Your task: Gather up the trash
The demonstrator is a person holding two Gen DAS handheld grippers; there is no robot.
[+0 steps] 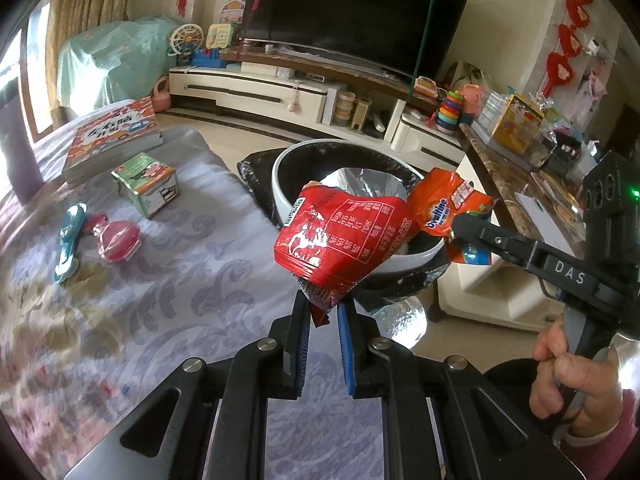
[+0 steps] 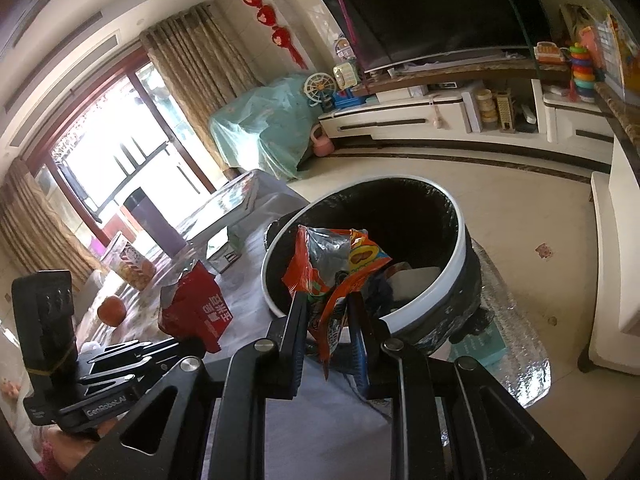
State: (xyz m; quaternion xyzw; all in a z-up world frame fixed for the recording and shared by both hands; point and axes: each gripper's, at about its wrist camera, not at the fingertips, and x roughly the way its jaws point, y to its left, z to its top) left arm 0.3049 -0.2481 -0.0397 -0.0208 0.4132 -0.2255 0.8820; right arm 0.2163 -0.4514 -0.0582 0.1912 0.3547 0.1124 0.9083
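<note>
From the left wrist view, the left hand-held gripper (image 1: 324,306) is clamped on the bottom corner of a red snack wrapper (image 1: 340,240), which stands up above its fingers with its open foil mouth toward the far side. Just beyond the wrapper sits a white-rimmed trash bin (image 1: 288,184) lined with a black bag. At right, the right hand-held gripper (image 1: 460,224) pinches an orange Ovaltine packet (image 1: 444,208) over the bin's right rim, touching the red wrapper's edge. On the patterned worktop (image 1: 160,280) to the left lie a green carton (image 1: 146,184), a book (image 1: 116,136) and a red toy (image 1: 118,240).

From the right wrist view, the right hand-held gripper (image 2: 326,312) is closed on the orange packet (image 2: 340,268), held up at the bin's (image 2: 452,264) near rim. At left, the red wrapper (image 2: 200,308) rises from the left hand-held gripper (image 2: 188,340), above the worktop (image 2: 248,320) and beside the bin.
</note>
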